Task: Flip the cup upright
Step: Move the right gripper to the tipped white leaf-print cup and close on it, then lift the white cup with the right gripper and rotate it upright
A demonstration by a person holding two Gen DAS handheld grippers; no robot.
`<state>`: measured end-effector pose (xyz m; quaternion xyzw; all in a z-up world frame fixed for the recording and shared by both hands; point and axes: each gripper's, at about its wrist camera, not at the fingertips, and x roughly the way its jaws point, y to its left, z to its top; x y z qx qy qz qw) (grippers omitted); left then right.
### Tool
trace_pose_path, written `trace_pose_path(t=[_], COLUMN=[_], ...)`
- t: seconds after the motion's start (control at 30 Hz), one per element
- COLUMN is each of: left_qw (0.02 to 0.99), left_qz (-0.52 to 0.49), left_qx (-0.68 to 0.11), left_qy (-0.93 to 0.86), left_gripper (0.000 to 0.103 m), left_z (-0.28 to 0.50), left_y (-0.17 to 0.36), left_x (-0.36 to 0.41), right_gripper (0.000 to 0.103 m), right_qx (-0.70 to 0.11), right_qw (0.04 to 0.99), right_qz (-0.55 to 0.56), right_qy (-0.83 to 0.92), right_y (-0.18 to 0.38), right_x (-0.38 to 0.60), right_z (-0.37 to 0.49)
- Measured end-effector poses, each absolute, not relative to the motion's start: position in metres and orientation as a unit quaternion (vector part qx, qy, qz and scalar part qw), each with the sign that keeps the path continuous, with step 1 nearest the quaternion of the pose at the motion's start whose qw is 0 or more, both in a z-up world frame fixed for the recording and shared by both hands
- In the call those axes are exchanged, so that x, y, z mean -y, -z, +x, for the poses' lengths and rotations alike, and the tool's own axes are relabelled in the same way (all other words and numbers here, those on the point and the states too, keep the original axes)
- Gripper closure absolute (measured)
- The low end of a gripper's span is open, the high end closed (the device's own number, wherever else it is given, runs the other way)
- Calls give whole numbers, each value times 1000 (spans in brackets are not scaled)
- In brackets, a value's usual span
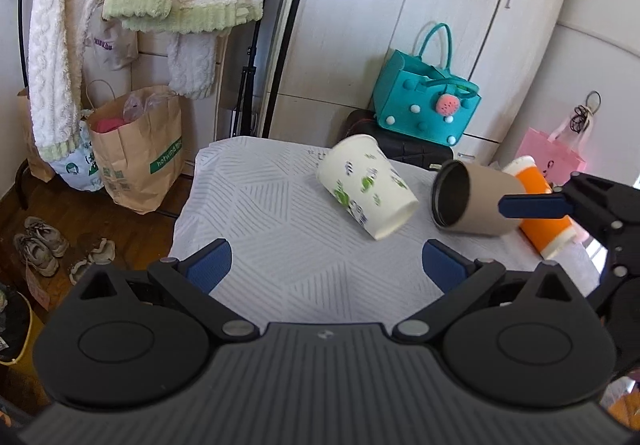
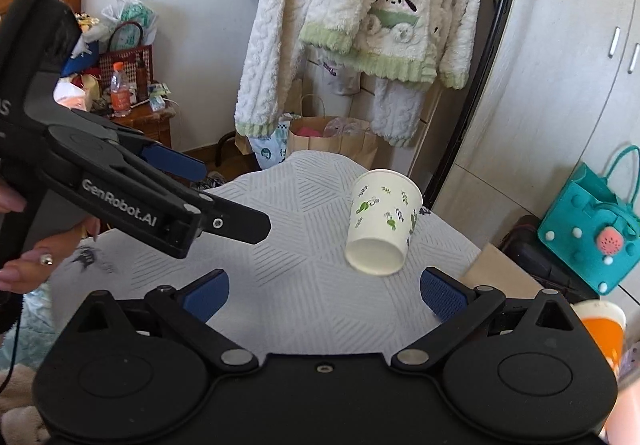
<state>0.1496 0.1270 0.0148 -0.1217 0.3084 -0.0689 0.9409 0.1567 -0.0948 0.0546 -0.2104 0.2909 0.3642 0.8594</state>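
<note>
We held the left gripper (image 1: 327, 265) and right gripper (image 2: 324, 291) wide open and empty over the patterned cloth (image 1: 280, 237), where the white leaf-print cup (image 1: 366, 187) lay tipped beside a brown cup (image 1: 472, 199) and an orange cup (image 1: 540, 205).

White paper cup (image 1: 366, 185) with green leaf print, tan brown cup (image 1: 476, 201) with dark inside, orange cup (image 1: 540, 205) with white rims, white bench cloth (image 1: 288, 229) with grey striped triangles, teal bag (image 1: 426, 109) with white dots, blue pads (image 1: 210, 265) on black jaws
</note>
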Motion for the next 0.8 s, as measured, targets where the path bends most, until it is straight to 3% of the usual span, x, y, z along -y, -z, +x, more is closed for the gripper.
trace_pose_path(t=[0.53,0.67,0.8], left_qw=[928,926,920], left_qz=[-190,-200,-212], left_qx=[-311,-311,-318], left_qy=[72,74,84], left_gripper=[1,1,1], left_z=[183,183,185], left_y=[1,4,4], left_x=[-156,-157,-156], right_gripper=[2,7,29], right_qx=[-319,-333,-340], right_qw=[864,861,865], right_qz=[-246,-246,-243], right_qy=[-302,-296,-276], right_y=[-18,-14,-11], right_x=[48,45,42], right_z=[231,239,248])
